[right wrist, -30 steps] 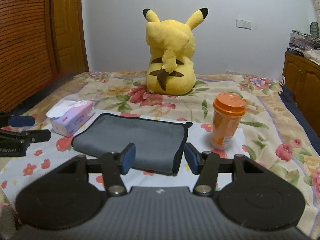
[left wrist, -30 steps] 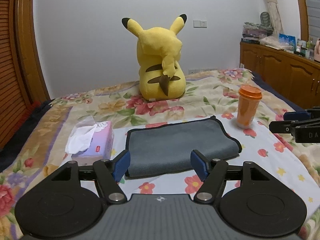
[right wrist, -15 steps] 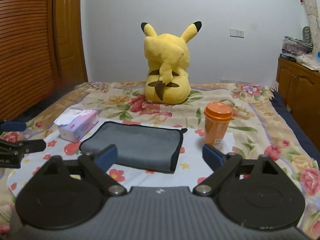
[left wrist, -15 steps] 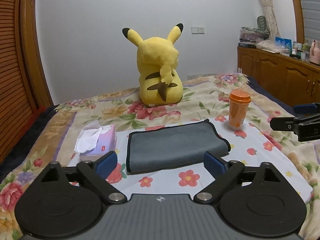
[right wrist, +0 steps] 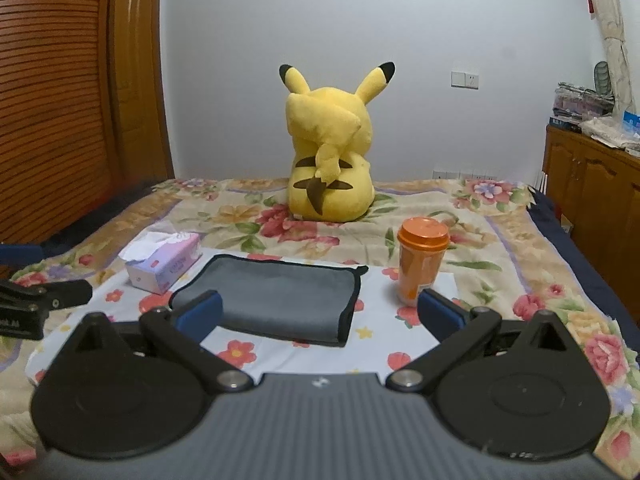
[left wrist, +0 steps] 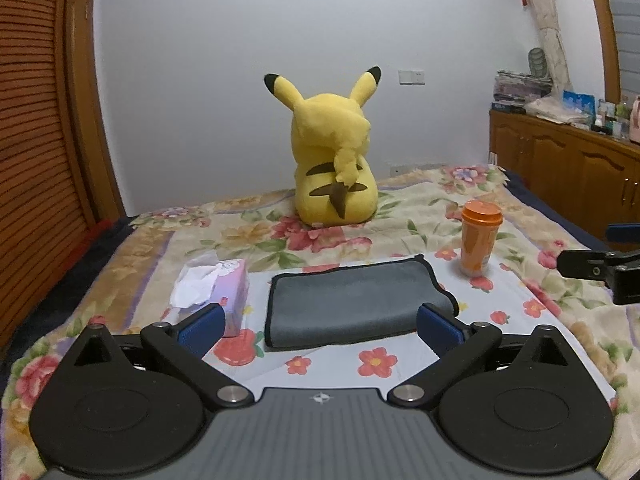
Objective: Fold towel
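Note:
A grey towel (left wrist: 352, 304) with black edging lies folded into a flat rectangle on the flowered bedspread; it also shows in the right wrist view (right wrist: 276, 300). My left gripper (left wrist: 320, 326) is open wide and empty, held back from the towel's near edge. My right gripper (right wrist: 320, 314) is open wide and empty, also short of the towel. The right gripper's fingers show at the right edge of the left wrist view (left wrist: 600, 268). The left gripper's fingers show at the left edge of the right wrist view (right wrist: 44, 300).
A tissue box (left wrist: 216, 292) sits left of the towel. An orange lidded cup (left wrist: 478, 240) stands to its right. A yellow plush toy (left wrist: 334, 160) sits behind. A wooden cabinet (left wrist: 576, 176) runs along the right, wooden doors (right wrist: 72, 92) on the left.
Both grippers have opened wider and pulled back and up from the towel, so it looks smaller and farther away. The towel has not moved.

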Available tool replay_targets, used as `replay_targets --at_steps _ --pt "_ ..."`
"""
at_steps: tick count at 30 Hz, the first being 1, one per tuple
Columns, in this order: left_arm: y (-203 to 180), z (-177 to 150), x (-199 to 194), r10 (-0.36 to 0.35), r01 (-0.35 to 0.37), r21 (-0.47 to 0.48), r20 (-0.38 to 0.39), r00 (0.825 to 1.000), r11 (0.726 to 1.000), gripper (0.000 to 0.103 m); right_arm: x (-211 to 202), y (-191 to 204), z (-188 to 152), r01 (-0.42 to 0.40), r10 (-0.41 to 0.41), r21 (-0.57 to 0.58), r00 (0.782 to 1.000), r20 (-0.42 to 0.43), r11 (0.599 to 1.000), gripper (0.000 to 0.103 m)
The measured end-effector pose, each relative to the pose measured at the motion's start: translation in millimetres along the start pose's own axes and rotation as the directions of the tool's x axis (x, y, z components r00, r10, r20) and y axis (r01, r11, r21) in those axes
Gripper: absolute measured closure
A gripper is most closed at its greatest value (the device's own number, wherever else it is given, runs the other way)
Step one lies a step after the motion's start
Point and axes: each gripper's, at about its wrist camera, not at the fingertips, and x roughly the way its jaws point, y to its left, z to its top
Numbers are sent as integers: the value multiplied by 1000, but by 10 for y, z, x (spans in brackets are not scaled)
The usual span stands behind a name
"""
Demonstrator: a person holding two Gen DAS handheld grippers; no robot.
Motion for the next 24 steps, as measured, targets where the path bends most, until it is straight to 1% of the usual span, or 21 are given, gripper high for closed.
replay_targets --at_steps 4,7,12,18,24 --pt "-14 -21 -94 1 -1 -25 1 1000 1000 0 -98 15 -22 0 0 5 1000 9 1000 0" --pt "-8 -56 -145 -16 16 -43 -2 1000 999 0 -152 25 -60 1 -1 14 1000 12 1000 0" --pt "-39 -129 -237 -7 7 -30 4 1000 1000 0 -219 24 -131 3 -3 23 1000 9 1000 0" --pt "-13 -289 -267 -5 4 -49 -19 1000 999 0 -274 31 -206 -3 2 28 1000 9 1000 0" --pt "-8 -505 -230 -2 -2 -68 -61 998 998 0 -290 42 -353 -16 16 48 1000 -7 999 0"
